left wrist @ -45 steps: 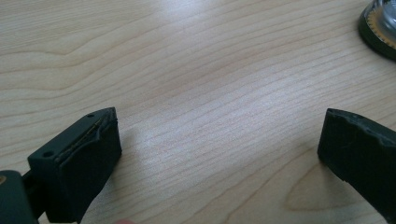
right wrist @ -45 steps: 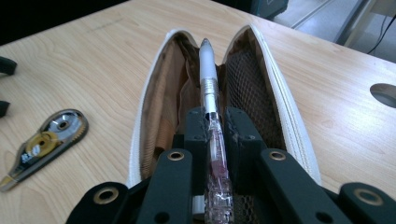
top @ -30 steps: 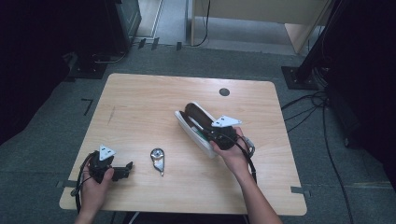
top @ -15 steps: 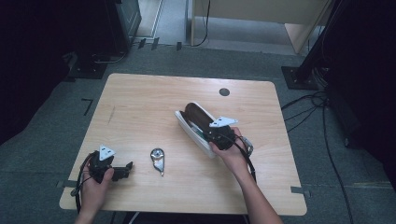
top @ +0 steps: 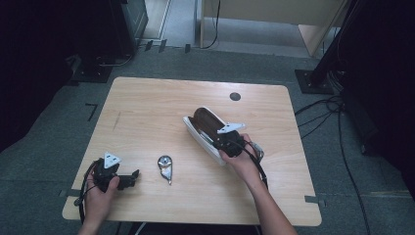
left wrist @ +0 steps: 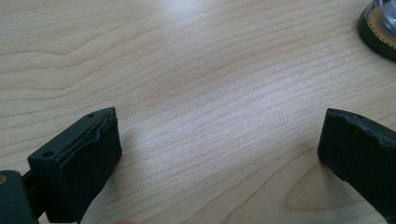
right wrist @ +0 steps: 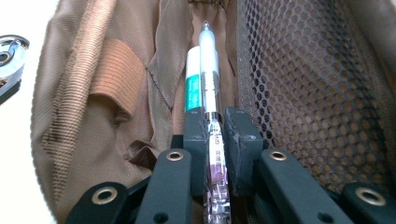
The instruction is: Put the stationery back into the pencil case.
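On the pale wooden table point(top: 147, 112), right of centre, lies an open white pencil case with a brown fabric lining point(top: 205, 128), its mesh pocket point(right wrist: 308, 88) along one inner wall. The right gripper point(right wrist: 215, 123) reaches into it, its jaws nearly closed and pinching a slim clear-barrelled pen point(right wrist: 210, 70) about midway along, the tip pointing deeper into the case beside a white-and-green tube point(right wrist: 192, 79). The pen looks light, stiff and smooth, so it could slide or swivel between the pads; a grip near the middle, square across the barrel, suits it best. The soft lining will give and may snag the tip. Near the front left edge, the left gripper point(top: 128, 180) rests with jaws wide apart on nothing, just short of a small round metal compass point(top: 165, 164).
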The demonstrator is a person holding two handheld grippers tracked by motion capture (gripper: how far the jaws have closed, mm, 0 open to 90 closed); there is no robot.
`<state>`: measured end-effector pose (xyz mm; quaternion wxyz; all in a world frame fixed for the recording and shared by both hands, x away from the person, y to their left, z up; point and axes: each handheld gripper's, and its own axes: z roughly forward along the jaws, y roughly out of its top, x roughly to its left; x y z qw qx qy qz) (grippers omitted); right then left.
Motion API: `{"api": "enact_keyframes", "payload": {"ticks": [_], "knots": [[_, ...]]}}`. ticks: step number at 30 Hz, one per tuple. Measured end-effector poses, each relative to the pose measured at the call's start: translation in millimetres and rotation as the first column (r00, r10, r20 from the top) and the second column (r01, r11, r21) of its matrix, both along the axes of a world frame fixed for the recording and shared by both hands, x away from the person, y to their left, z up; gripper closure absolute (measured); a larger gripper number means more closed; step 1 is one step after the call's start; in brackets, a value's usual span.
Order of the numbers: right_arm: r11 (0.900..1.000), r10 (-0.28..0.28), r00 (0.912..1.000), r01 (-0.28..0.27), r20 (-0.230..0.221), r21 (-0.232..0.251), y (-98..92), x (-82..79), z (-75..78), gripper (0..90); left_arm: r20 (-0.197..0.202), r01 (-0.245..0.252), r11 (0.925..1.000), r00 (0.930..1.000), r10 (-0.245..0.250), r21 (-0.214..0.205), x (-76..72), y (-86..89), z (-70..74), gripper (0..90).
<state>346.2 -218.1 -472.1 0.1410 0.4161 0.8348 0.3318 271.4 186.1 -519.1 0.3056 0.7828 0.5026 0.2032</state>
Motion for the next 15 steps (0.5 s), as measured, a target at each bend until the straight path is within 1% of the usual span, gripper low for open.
{"api": "enact_keyframes", "payload": {"ticks": [2, 5, 8, 11, 13, 14, 15], "knots": [[1.0, -0.001, 1.0, 0.001, -0.01, 0.0, -0.4, 1.0, 0.2, 79.2, 0.0, 0.0, 1.0, 1.0, 0.0, 0.0, 0.0, 0.0, 0.0, 0.0], [1.0, 0.0, 0.9999, 0.0, -0.012, 0.002, -0.4, 1.3, 0.5, 77.6, 0.0, 0.0, 1.0, 1.0, 0.0, 0.0, 0.0, 0.0, 0.0, 0.0], [1.0, -0.002, 0.9999, 0.002, -0.011, 0.006, -0.8, 0.8, 0.9, 77.9, 0.0, 0.0, 1.0, 1.0, 0.0, 0.0, 0.0, 0.0, 0.0, 0.0], [0.9999, -0.006, 1.0, 0.006, 0.006, 0.008, -1.1, -0.5, 2.6, 77.8, 0.0, 0.0, 1.0, 1.0, 0.0, 0.0, 0.0, 0.0, 0.0, 0.0], [0.9999, -0.013, 0.9995, 0.013, 0.03, 0.007, -2.0, -2.2, 5.8, 77.5, 0.0, 0.0, 1.0, 1.0, 0.0, 0.0, 0.0, 0.0, 0.0, 0.0], [0.9996, -0.024, 0.9983, 0.024, 0.054, 0.013, -3.1, -3.8, 9.3, 77.5, 0.0, 0.0, 1.0, 1.0, 0.0, 0.0, 0.0, 0.0, 0.0, 0.0], [0.9995, -0.026, 0.9977, 0.025, 0.063, 0.017, -4.0, -4.5, 11.1, 77.5, 0.0, 0.0, 1.0, 1.0, 0.0, 0.0, 0.0, 0.0, 0.0, 0.0]]}}
